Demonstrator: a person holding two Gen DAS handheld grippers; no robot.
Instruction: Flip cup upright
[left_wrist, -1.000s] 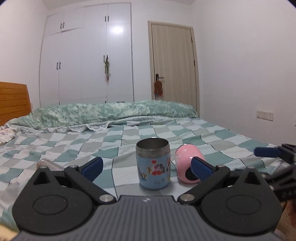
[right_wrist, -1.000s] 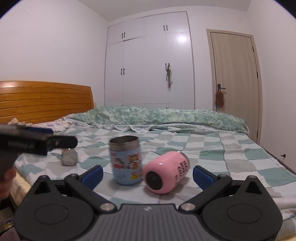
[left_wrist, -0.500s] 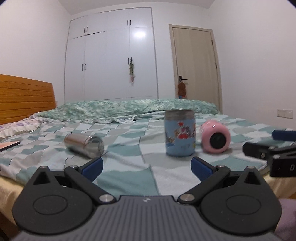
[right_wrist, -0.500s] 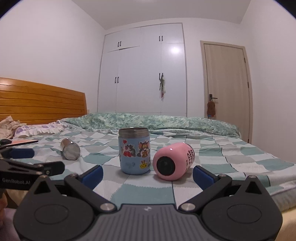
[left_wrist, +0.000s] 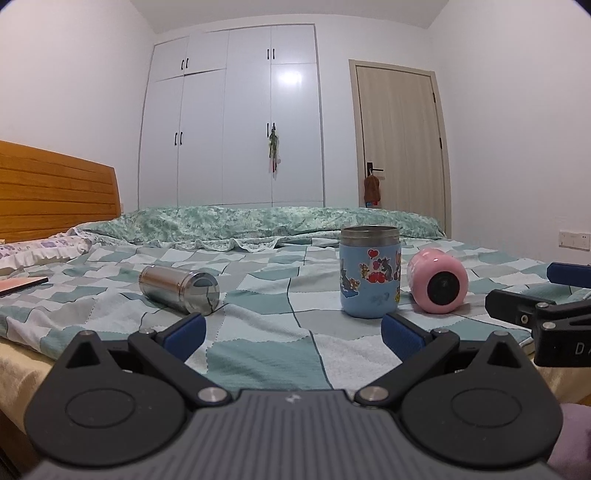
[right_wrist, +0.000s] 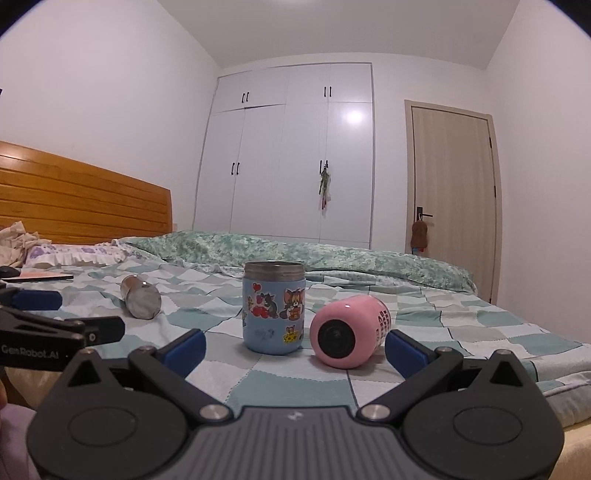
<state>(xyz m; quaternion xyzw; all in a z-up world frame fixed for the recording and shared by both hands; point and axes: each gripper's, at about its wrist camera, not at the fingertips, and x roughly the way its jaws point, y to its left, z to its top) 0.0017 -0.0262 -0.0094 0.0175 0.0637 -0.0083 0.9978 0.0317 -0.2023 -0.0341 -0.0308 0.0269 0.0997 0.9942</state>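
A blue cartoon cup (left_wrist: 370, 272) (right_wrist: 274, 308) stands upright on the checkered bed. A pink cup (left_wrist: 438, 280) (right_wrist: 349, 331) lies on its side just right of it, its dark end facing me. A steel cup (left_wrist: 178, 288) (right_wrist: 140, 301) lies on its side further left. My left gripper (left_wrist: 293, 334) is open and empty, low at the bed's near edge, short of the cups. My right gripper (right_wrist: 295, 349) is open and empty, just in front of the blue and pink cups. Each gripper shows at the edge of the other's view.
A green quilt (left_wrist: 258, 221) is bunched across the far side of the bed. A wooden headboard (right_wrist: 81, 203) and pillows (right_wrist: 74, 254) are at the left. A flat book or tablet (left_wrist: 22, 285) lies at the left edge. Wardrobe and door stand behind.
Both grippers have pulled back and dropped low toward the bed's near edge. The left view has swung left, bringing the steel cup into sight. The cups have not moved.
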